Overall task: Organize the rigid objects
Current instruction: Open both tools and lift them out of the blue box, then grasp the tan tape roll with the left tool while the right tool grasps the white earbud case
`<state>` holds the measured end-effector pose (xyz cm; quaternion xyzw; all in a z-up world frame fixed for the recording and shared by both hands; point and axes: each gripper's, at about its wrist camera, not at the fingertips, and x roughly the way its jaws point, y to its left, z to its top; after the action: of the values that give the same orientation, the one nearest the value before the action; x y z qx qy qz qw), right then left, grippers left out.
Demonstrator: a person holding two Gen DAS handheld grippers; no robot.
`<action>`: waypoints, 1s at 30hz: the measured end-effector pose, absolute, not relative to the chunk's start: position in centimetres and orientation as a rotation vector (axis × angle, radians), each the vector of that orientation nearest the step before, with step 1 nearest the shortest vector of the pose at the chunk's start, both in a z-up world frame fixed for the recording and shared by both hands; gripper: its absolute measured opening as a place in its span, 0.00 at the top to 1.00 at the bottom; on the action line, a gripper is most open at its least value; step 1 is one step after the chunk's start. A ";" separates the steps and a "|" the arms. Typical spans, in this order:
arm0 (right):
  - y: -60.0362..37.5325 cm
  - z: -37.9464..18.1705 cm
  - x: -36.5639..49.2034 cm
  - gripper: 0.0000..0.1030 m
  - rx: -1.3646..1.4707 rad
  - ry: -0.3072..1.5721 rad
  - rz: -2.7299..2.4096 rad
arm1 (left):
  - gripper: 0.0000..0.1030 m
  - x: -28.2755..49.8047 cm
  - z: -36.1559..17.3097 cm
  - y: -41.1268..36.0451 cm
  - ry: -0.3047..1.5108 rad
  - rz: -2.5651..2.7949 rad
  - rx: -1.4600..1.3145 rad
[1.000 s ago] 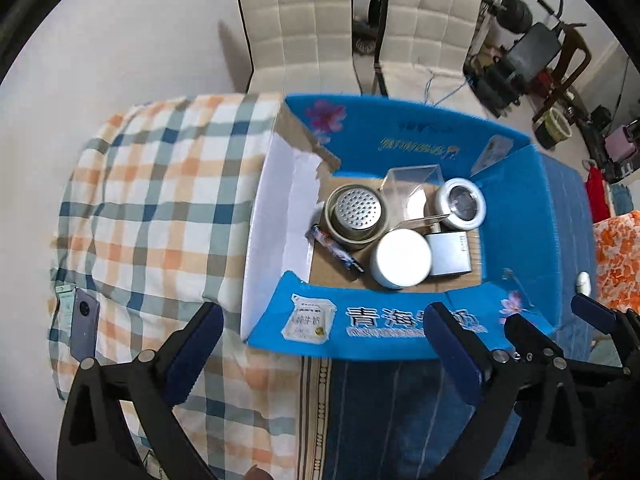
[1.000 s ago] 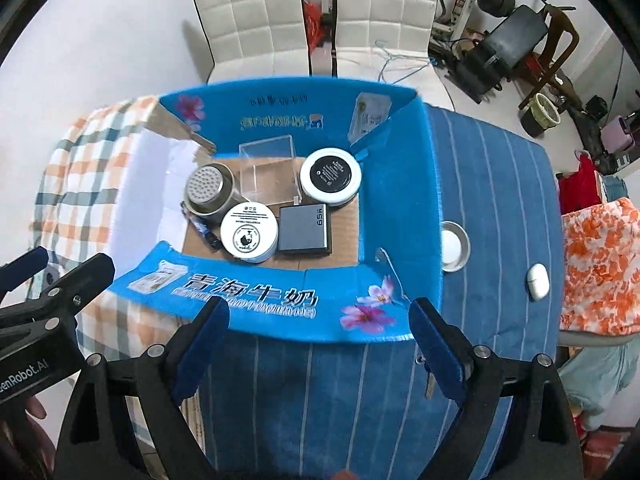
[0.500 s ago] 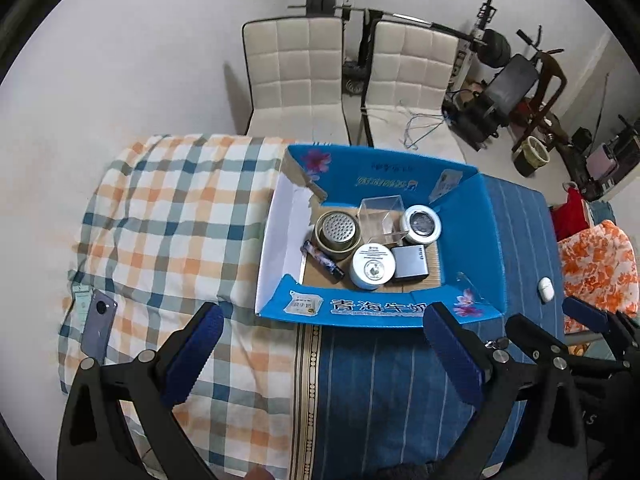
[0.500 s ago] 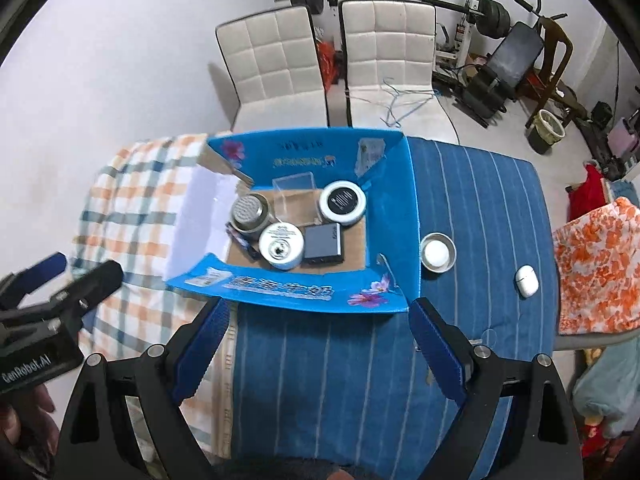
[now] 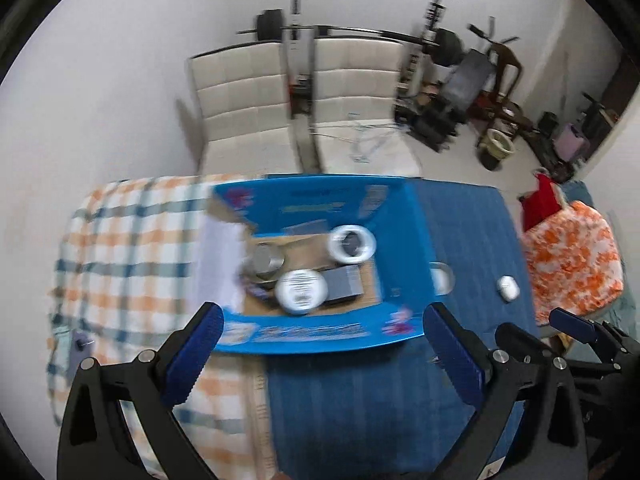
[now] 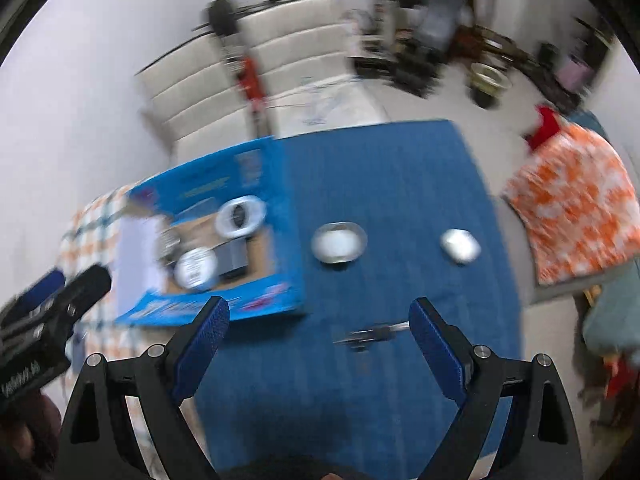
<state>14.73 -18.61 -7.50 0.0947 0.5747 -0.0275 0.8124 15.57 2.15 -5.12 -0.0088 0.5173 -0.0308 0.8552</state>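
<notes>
Bench [image 6: 380,184] carries blue box [image 6: 288,216], mostly filled. Outside it, right of the box: round tin [image 6: 339,242], white case [image 6: 460,245], small metal piece [image 6: 370,334]. Both grippers, left [image 5: 320,354] and right [image 6: 318,342], spread wide, empty. Step looks like reach; next, right likely drops onto metal piece.

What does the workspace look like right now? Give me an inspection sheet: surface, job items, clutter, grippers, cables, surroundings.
Surface: blue striped cloth beside a plaid cloth.
Job's things: open blue box holding two round white tins, a metal cup and a grey block; outside it a small round dish, a white case and a slim metal item.
Clutter: phone-like object on the plaid, blurred.
Grippers: left gripper and right gripper both open, empty.
Cables: nothing seen.
Surroundings: two white chairs, gym gear, orange patterned fabric.
</notes>
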 end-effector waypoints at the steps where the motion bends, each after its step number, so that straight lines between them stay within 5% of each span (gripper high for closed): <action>1: -20.7 -8.2 14.8 0.09 0.214 1.236 -0.103 | 0.00 15.9 -5.5 0.9 1.084 -0.081 -0.025; 16: -39.9 -26.9 21.2 0.09 0.423 1.509 -0.300 | 0.01 30.6 -23.6 -19.1 1.528 -0.192 0.214; 30: -41.2 -30.4 24.1 0.09 0.412 1.539 -0.253 | 0.01 33.6 -33.8 -23.9 1.698 -0.098 0.470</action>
<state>24.13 -41.23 -30.44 0.1844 0.6887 -0.1132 0.6920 33.63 -23.86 -33.78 0.2055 0.7430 -0.0428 0.6355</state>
